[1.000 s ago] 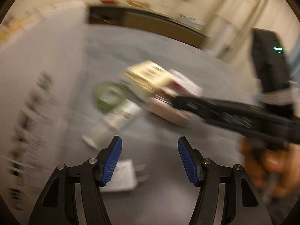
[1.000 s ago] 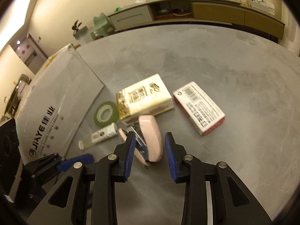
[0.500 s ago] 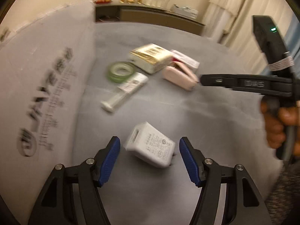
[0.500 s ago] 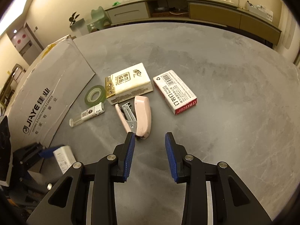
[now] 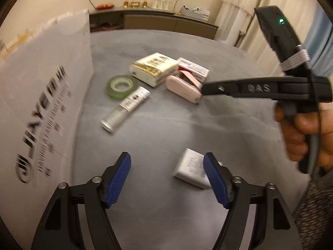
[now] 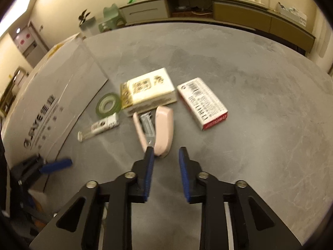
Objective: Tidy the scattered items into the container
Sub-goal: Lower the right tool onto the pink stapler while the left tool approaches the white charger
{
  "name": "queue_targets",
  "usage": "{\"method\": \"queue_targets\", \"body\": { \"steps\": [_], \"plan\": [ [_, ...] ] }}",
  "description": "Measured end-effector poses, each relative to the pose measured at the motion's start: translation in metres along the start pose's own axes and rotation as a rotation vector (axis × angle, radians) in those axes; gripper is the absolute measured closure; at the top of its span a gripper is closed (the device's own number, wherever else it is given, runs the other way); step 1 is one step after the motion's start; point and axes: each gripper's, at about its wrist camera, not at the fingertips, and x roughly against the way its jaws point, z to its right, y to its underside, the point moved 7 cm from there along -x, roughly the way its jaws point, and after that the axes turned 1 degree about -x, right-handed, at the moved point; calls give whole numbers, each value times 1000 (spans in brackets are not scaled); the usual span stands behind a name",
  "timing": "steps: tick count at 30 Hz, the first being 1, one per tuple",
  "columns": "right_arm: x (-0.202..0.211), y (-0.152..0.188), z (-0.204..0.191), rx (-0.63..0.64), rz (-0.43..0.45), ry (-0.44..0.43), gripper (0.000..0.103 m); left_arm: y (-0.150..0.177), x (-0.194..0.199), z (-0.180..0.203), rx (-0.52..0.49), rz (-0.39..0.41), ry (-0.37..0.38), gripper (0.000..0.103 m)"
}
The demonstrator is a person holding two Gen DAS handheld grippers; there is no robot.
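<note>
Progress, judged from how things lie: little or nothing tidied. Every item in view sits on the grey stone-look tabletop (image 6: 260,125); the inside of the container is not visible.

Left to right:
- Large grey-white cardboard box with printed lettering (image 5: 41,87) (image 6: 47,104), the likely container, stands along the left edge. Only its outer wall shows.
- Left gripper (image 5: 167,177), blue pads spread wide, holds nothing. A small white rectangular charger-like block (image 5: 190,167) lies on the table just inside its right pad, off-centre; contact cannot be told.
- Green roll of tape (image 5: 121,86) (image 6: 108,105) lies flat near the box wall.
- Clear tube with a white printed label (image 5: 126,109) (image 6: 98,127) lies on its side just beside the tape.
- Cream and gold tissue pack (image 5: 154,67) (image 6: 148,90) sits behind.
- Pink stapler (image 6: 161,130) (image 5: 184,86), splayed open, lies in front of the pack.
- Right gripper (image 6: 165,156), pads parted and empty, points at the stapler's near end; the left pad overlaps its tip in view.
- White and red printed carton (image 6: 203,104) (image 5: 193,68) lies farthest right, apart from the stapler.

All six items are left to move. Obstruction: the items are clustered, and the box wall stands tall, so each probably needs lifting over it.
</note>
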Motion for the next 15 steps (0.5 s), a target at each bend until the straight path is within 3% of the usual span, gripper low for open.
{"method": "queue_targets", "body": {
  "steps": [3, 7, 9, 12, 13, 15],
  "plan": [
    [4, 5, -9, 49, 9, 13, 79, -1, -4, -6, 9, -3, -25, 29],
    [0, -1, 1, -49, 52, -39, 65, -2, -7, 4, -27, -1, -30, 29],
    [-7, -5, 9, -93, 65, -49, 64, -7, -3, 11, -45, -1, -28, 29],
    [-18, -8, 14, -164, 54, -119, 65, -7, 12, 15, -60, -5, -24, 29],
    [-21, -8, 13, -164, 50, -129, 74, -6, 15, 16, -62, -6, -24, 29],
    [-21, -7, 11, -153, 52, -119, 77, -3, 22, 16, -58, -7, -16, 29]
  ]
}}
